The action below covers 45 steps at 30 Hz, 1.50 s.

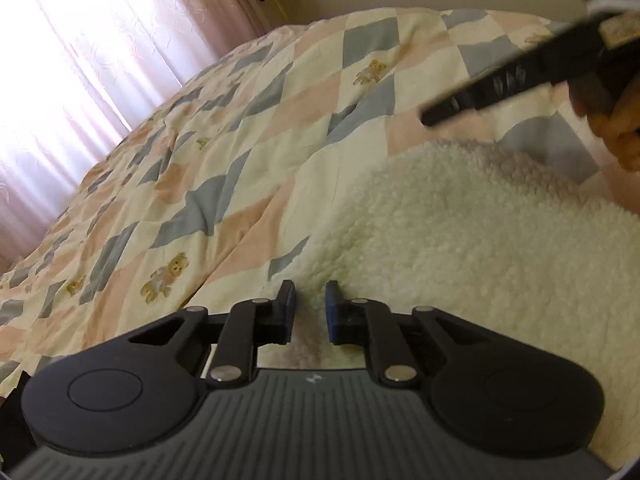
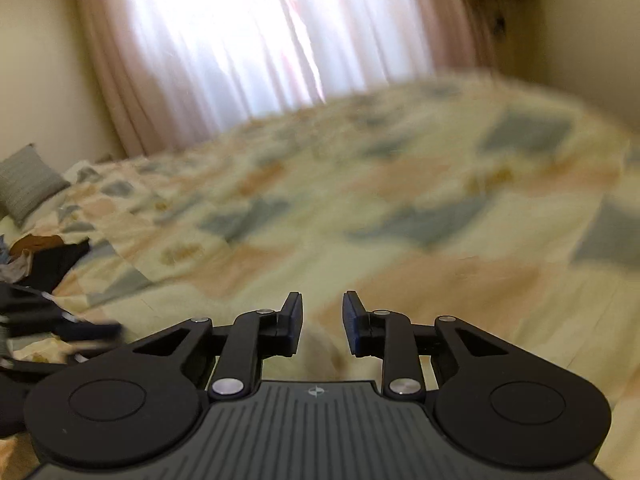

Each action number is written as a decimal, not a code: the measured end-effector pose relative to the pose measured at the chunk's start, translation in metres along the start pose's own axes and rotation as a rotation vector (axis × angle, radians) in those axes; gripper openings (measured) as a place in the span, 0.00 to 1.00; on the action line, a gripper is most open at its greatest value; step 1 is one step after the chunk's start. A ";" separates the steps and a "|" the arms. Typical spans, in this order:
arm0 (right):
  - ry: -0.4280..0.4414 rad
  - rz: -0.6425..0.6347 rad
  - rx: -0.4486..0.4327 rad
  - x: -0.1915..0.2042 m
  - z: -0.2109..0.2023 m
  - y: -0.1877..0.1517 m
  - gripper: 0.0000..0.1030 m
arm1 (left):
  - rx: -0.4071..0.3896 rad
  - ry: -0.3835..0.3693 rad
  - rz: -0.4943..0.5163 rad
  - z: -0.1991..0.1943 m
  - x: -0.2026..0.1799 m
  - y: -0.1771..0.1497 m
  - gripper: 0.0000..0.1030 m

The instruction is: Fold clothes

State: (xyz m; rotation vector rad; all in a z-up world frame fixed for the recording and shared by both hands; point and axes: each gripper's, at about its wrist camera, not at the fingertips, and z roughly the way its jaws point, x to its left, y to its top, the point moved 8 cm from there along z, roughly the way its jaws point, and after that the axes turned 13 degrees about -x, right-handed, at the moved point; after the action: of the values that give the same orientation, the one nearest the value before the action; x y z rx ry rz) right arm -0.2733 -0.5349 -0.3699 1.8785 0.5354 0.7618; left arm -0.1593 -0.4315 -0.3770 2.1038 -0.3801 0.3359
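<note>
A cream fleecy garment [image 1: 460,240] lies on the patchwork bedspread [image 1: 200,160] at the right in the left wrist view. My left gripper [image 1: 310,312] is open, its fingers on either side of the garment's near left edge, with a small gap between them. My right gripper [image 2: 322,324] is open and empty above the bedspread [image 2: 400,200]; that view is blurred by motion. The right gripper also shows in the left wrist view [image 1: 500,84] at the upper right, held in a hand above the garment's far side.
A pile of dark and brown clothes [image 2: 44,256] lies at the left of the bed, with a grey pillow [image 2: 28,184] behind it. Pink curtains [image 2: 240,40] hang over a bright window beyond the bed. A wall stands at the bed's far right.
</note>
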 end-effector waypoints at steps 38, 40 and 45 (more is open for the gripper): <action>-0.052 0.146 0.090 0.022 -0.158 -0.080 0.50 | -0.053 -0.068 -0.130 -0.084 -0.034 -0.028 0.10; -0.037 0.218 0.101 0.015 -0.154 -0.085 0.50 | -0.055 -0.066 -0.139 -0.085 -0.033 -0.029 0.10; -0.029 0.216 0.145 0.020 -0.145 -0.099 0.29 | -0.055 -0.061 -0.121 -0.084 -0.036 -0.028 0.10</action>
State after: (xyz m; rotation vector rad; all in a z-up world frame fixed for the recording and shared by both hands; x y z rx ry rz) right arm -0.3651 -0.3894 -0.4112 2.1028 0.3819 0.8534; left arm -0.1886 -0.3405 -0.3685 2.0756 -0.2928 0.1879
